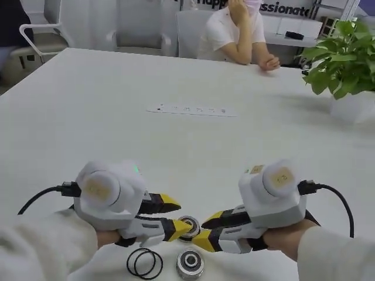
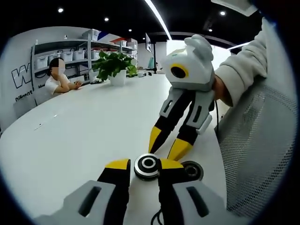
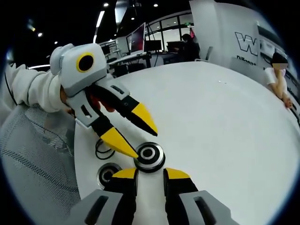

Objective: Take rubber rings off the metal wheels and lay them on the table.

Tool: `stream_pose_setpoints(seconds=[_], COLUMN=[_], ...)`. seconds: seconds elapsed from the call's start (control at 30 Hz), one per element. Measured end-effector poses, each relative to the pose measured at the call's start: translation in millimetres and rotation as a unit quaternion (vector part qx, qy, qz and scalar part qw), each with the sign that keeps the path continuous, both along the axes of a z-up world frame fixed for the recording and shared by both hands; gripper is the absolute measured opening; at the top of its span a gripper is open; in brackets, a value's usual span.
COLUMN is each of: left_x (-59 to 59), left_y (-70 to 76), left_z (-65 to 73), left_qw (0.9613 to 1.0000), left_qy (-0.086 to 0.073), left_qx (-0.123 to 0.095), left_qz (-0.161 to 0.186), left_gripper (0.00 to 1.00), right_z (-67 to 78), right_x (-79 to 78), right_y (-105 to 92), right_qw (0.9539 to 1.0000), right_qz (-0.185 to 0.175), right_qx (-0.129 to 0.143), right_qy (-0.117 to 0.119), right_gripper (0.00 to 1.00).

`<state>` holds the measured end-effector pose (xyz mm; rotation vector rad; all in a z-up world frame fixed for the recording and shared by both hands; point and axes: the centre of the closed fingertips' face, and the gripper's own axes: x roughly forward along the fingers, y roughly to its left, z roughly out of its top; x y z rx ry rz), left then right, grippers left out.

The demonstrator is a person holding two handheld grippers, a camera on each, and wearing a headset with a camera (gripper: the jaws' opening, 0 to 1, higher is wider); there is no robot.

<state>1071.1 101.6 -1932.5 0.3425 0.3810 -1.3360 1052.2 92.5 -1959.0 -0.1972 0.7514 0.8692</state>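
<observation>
Tabletop (image 1: 176,146) holds a metal wheel (image 1: 188,227), left gripper (image 1: 177,217) and right gripper (image 3: 151,174) jaws spread beside it

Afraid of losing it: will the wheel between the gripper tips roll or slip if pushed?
Lying flat on the table, the wheel probably slides rather than rolls. Its shiny metal looks slippery and likely heavy for its size.

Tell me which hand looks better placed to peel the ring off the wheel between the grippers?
Left, probably: the left gripper has one jaw tip at the rim of the wheel, while the right gripper, jaws open, stops just short.
</observation>
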Motion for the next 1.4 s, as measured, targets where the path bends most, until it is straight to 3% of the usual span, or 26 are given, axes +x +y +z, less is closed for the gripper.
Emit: stream_pose_setpoints(seconds=[0.1, 0.33, 0.53, 0.57, 1.0, 1.07, 1.13, 1.4], left_x=[-4.7, -4.8, -5.2, -5.7, -6.0, -5.8, -6.2, -6.6], left_y=[-1.8, -2.8, -3.1, -3.2, -2.6, -2.2, -2.3, -1.8], left_z=[-4.8, -5.9, -6.1, -6.6, -7.2, -7.6, -7.5, -7.4], left_qw=[0.9999, 0.9999, 0.9999, 0.9999, 0.9999, 0.9999, 0.9999, 0.9999], left_qy=[-0.002, 0.002, -0.004, 0.001, -0.001, 0.000, 0.000, 0.002], left_qx=[0.008, 0.007, 0.012, 0.011, 0.010, 0.010, 0.009, 0.010], left_qz=[-0.009, -0.008, -0.011, -0.006, -0.007, -0.006, -0.005, -0.005], left_gripper=[0.16, 0.12, 0.07, 0.07, 0.07, 0.07, 0.07, 0.07], right_z=[-0.1, 0.5, 2.3, 2.1, 2.7, -2.1, -0.4, 0.2], right_x=[0.2, 0.0, 1.2, 1.5, -0.5, -1.7, -1.9, 1.9], right_y=[0.3, 2.2, 3.7, 3.8, 3.7, -3.3, -1.3, -4.0], right_qw=[1.0000, 0.9999, 0.9997, 0.9998, 0.9996, 0.9990, 0.9996, 0.9995], right_qz=[0.000, -0.003, -0.010, -0.009, 0.021, 0.028, 0.021, 0.014], right_qx=[0.000, 0.010, 0.023, 0.020, -0.002, -0.030, -0.015, -0.024], right_qy=[0.000, 0.004, 0.006, 0.002, -0.016, -0.018, -0.013, -0.016], right_gripper=[0.19, 0.18, 0.18, 0.19, 0.15, 0.03, 0.02, 0.00])
